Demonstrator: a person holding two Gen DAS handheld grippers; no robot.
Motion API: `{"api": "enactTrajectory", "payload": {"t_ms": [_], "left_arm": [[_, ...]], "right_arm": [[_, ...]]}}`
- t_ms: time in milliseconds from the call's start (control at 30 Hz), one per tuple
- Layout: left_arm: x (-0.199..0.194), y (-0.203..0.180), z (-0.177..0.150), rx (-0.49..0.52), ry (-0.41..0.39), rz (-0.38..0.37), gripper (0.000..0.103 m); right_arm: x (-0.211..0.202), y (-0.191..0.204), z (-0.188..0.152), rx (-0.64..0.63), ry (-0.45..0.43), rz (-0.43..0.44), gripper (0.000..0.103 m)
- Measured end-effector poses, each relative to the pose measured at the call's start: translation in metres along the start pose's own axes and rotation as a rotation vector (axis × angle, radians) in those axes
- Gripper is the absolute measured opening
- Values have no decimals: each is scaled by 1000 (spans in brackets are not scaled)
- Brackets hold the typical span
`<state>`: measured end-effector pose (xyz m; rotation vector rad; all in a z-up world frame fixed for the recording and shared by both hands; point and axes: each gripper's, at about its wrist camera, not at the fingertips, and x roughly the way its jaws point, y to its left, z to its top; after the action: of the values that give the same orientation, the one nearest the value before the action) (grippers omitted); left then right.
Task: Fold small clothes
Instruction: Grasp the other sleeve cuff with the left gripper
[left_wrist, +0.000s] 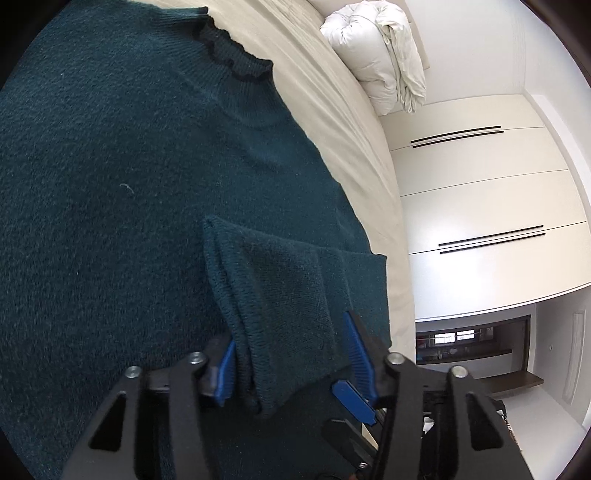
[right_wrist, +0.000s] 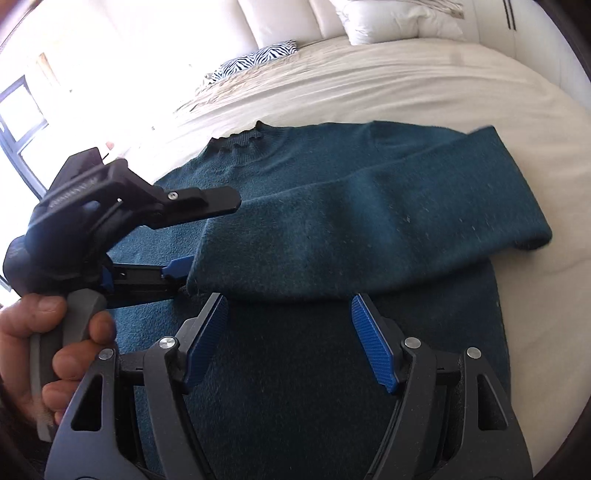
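A dark teal knit sweater (right_wrist: 332, 369) lies flat on a cream bed, its ruffled collar (right_wrist: 240, 142) toward the far side. One sleeve (right_wrist: 369, 229) is folded across the body. In the left wrist view the sleeve's cuff end (left_wrist: 284, 306) lies between the blue pads of my left gripper (left_wrist: 291, 354), whose jaws stand wide apart around it without clamping. That gripper also shows in the right wrist view (right_wrist: 177, 273) at the cuff, held by a hand. My right gripper (right_wrist: 290, 332) is open and empty, hovering over the sweater's body just short of the folded sleeve.
The cream bed sheet (right_wrist: 406, 85) extends beyond the sweater, with a zebra-print pillow (right_wrist: 255, 61) and white pillows (right_wrist: 391, 18) at the head. A folded white duvet (left_wrist: 380, 55) and white wardrobe doors (left_wrist: 480, 192) stand beyond the bed edge.
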<state>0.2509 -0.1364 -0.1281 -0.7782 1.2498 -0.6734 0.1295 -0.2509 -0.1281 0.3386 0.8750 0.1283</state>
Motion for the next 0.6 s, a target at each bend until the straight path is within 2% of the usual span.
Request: {"api": "enactTrajectory", "payload": {"t_ms": [33, 67, 100, 200, 300, 433, 600], "left_arm": [[1, 0, 1, 0, 1, 15, 30], [1, 0, 3, 1, 1, 34, 11], [0, -1, 4, 5, -2, 53, 7], [-13, -4, 6, 37, -18, 63, 8], [-39, -12, 11, 109, -57, 92, 8], [-77, -13, 28, 181, -124, 155, 8], [-111, 16, 49, 145, -193, 197, 8]], "right_arm": [[-7, -7, -3, 28, -3, 16, 69], [-13, -15, -6, 57, -8, 31, 69], [-19, -23, -8, 86, -15, 45, 69], [-31, -47, -13, 169, -17, 82, 69], [-37, -70, -15, 252, -19, 124, 69], [-47, -93, -20, 322, -37, 171, 69], [-47, -107, -26, 358, -30, 185, 69]]}}
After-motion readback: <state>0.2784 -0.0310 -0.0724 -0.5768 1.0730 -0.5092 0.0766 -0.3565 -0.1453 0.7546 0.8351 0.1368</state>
